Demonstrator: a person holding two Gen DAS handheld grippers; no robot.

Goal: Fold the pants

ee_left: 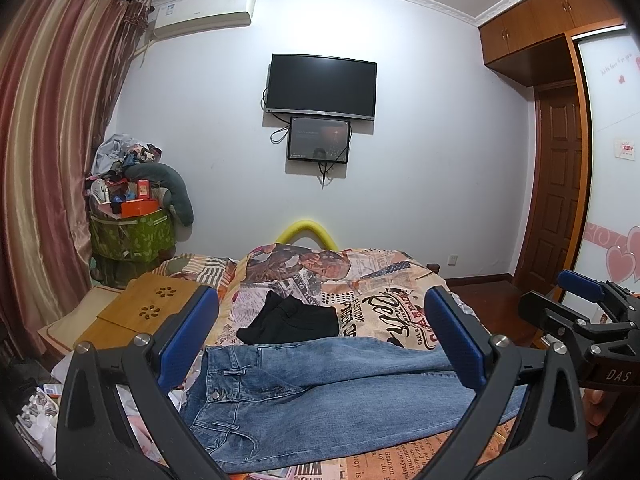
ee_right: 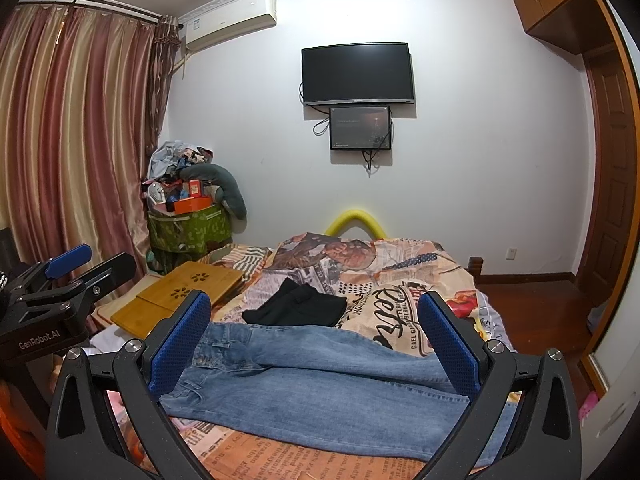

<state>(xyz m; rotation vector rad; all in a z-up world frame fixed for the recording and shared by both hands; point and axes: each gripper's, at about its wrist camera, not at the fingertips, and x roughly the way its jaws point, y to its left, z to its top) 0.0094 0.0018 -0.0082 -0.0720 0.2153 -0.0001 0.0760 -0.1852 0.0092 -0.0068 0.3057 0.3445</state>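
Jeans (ee_left: pixel 320 396) flat on bed (ee_left: pixel 400 312) ahead of both grippers, ready to fold; left gripper (ee_left: pixel 322 340), right gripper (ee_right: pixel 316 340) spread wide, empty, hovering.

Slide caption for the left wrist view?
Open left tongs hover over blue jeans laid flat on the bed, black garment beyond.

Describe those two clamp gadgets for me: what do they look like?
Both match: the left gripper and right gripper have matte black forked frames with silver screws, and flat fingers faced with dimpled blue pads. White lettering reads "GenRobot.AI" on the left body and "DAS" on the right. No cables show.
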